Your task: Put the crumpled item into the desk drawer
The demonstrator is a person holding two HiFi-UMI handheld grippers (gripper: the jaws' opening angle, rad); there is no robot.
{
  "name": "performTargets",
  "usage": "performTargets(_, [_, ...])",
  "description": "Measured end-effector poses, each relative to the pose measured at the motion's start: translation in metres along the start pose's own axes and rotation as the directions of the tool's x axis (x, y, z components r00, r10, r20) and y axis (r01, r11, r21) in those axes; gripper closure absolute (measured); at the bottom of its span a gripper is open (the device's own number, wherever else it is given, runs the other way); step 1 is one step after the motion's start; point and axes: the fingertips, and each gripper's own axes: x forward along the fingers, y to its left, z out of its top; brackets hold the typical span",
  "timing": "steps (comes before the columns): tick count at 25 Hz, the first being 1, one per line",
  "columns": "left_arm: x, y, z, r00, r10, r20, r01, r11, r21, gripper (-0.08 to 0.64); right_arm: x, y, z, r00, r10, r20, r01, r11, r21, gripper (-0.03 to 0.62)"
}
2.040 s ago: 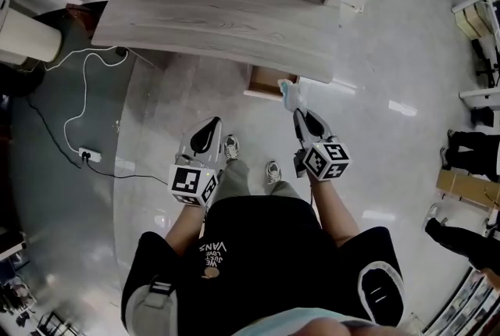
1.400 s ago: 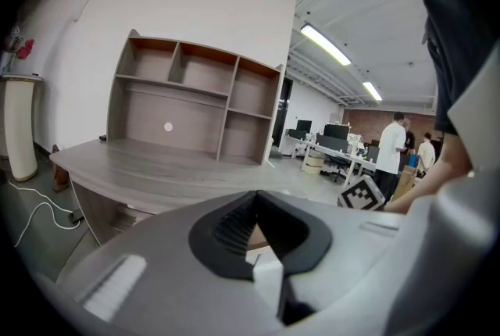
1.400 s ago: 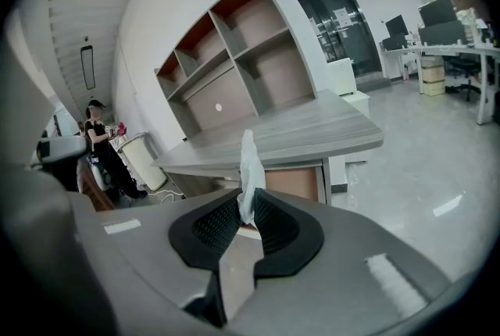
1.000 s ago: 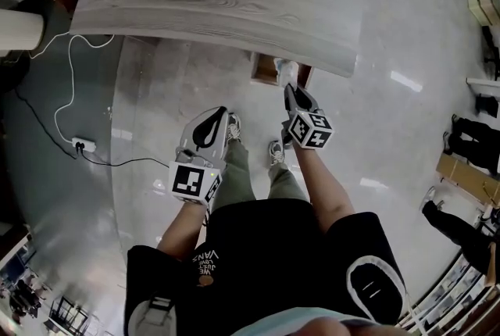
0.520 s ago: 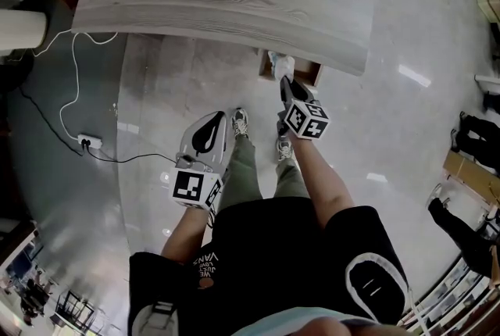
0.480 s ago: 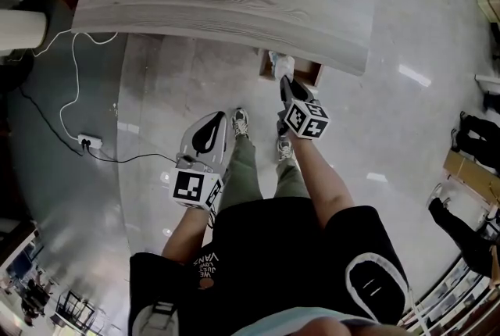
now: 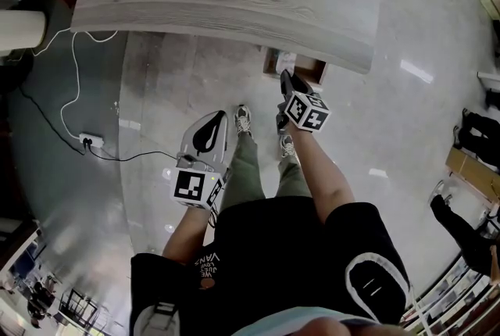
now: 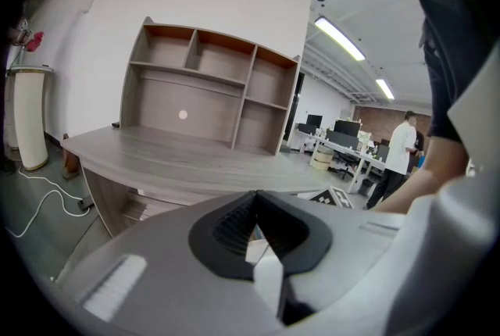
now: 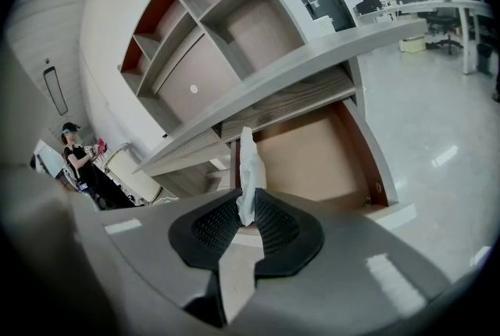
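Right gripper view: crumpled item clamped in right gripper, facing drawer.

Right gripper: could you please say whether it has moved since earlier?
Yes: the right gripper moved forward, carrying the crumpled item toward the open desk drawer.

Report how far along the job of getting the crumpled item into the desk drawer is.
Done: the desk drawer stands open, and the crumpled item is picked up, pinched in the right gripper's jaws. In hand: that gripper holds it at the drawer's open front. Left: lower it in and let go; it is not inside yet. The left gripper hangs back, jaws together, empty.
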Motion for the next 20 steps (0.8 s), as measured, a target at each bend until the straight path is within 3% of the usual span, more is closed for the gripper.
performTargets(20, [0.009, -0.004, -0.011, 0.999, -0.017, -0.033, 0.017, 1.000, -0.009, 0.506, 0.001, -0.024, -0.009, 0.996, -0.060, -0.071, 0.061, 0.998, 0.011, 0.519])
